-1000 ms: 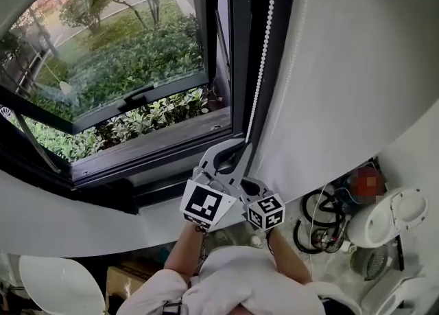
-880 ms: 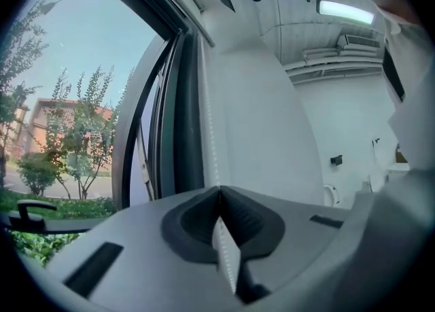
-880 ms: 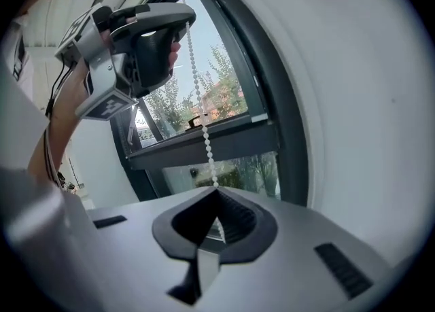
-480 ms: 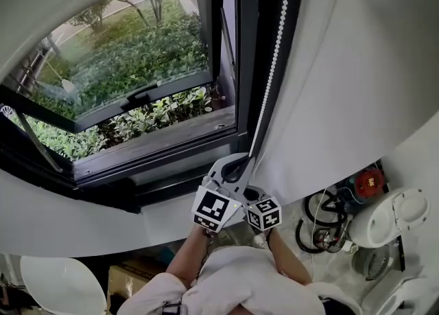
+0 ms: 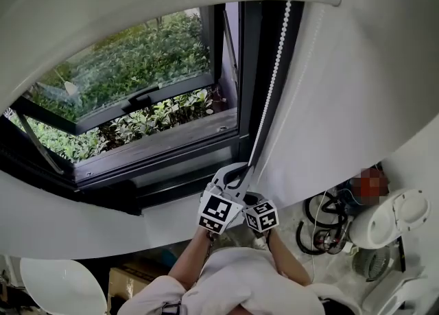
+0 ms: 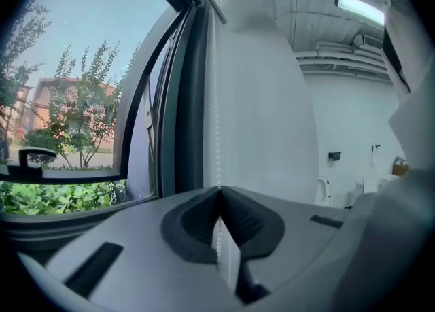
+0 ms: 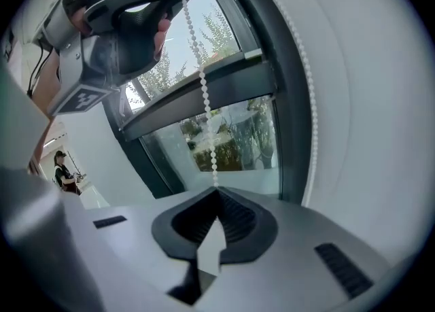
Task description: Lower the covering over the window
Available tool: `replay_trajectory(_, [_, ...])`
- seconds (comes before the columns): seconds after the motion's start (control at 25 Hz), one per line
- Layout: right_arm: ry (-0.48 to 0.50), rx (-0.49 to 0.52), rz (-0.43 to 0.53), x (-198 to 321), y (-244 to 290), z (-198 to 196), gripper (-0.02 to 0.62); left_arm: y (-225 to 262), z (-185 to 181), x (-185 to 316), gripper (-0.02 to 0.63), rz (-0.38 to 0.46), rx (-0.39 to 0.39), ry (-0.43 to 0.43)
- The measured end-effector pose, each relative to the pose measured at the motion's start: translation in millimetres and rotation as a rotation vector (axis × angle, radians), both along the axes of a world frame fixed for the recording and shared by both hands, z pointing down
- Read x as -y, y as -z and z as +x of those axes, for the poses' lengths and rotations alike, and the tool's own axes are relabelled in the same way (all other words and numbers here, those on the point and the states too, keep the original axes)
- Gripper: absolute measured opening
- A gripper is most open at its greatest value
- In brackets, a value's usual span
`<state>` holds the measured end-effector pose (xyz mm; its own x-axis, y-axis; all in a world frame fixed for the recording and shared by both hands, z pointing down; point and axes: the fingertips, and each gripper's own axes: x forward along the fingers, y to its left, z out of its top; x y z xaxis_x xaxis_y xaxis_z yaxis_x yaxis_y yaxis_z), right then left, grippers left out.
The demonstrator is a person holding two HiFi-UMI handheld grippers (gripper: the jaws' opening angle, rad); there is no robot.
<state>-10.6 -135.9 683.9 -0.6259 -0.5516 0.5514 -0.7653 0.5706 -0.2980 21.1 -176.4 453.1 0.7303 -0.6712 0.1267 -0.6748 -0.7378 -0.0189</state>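
Head view: one white blind (image 5: 103,5) across the top of the window (image 5: 137,80), one bead chain (image 5: 274,80) at its right, left gripper (image 5: 239,169) above right gripper (image 5: 250,195), one fan (image 5: 387,221) and coiled cables (image 5: 322,214) beyond. Left gripper view: jaws clamped together on the bead chain. Right gripper view: jaws likewise pinched on it, with a second strand alongside.

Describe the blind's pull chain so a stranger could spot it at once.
Find the window and its dark frame post on the right, beside the white roller blind. Down that post hangs the bead chain, a thin string of small white balls. Unlike the smooth fabric beside it, it is beaded, and the left gripper and right gripper are both shut on it.
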Motion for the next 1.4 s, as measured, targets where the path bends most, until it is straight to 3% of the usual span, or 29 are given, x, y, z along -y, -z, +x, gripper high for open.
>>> replay_trajectory(0.16, [0.031,-0.043,-0.005,-5,-13,-2,-0.002,-21,-1,-1,0.014,-0.035,0.013,0.002])
replay_trajectory(0.36, [0.068,-0.087,0.068,-8,-11,-4,0.003,-39,1,-5,0.014,-0.065,0.027,0.002])
replay_trajectory(0.48, [0.083,-0.083,0.098,-10,-1,-3,0.108,-46,1,-6,0.014,-0.076,0.031,0.002])
replay_trajectory(0.56, [0.061,-0.084,0.111,-10,12,3,0.144,-54,0,-8,0.014,-0.087,0.050,0.003])
replay_trajectory(0.72, [-0.032,-0.069,0.171,-5,64,23,0.146,-68,-5,-12,0.014,-0.109,0.049,0.016])
replay_trajectory(0.96, [-0.125,0.008,0.361,4,170,46,0.121,-69,-7,-12,0.014,-0.100,0.029,0.021])
replay_trajectory(1.08, [-0.125,0.063,0.435,7,216,45,0.118,-69,-7,-13,0.014,-0.099,0.023,0.019])
replay_trajectory(1.4, [-0.089,0.051,0.645,19,302,39,0.116,-69,-3,-16,0.014,-0.103,0.009,0.003])
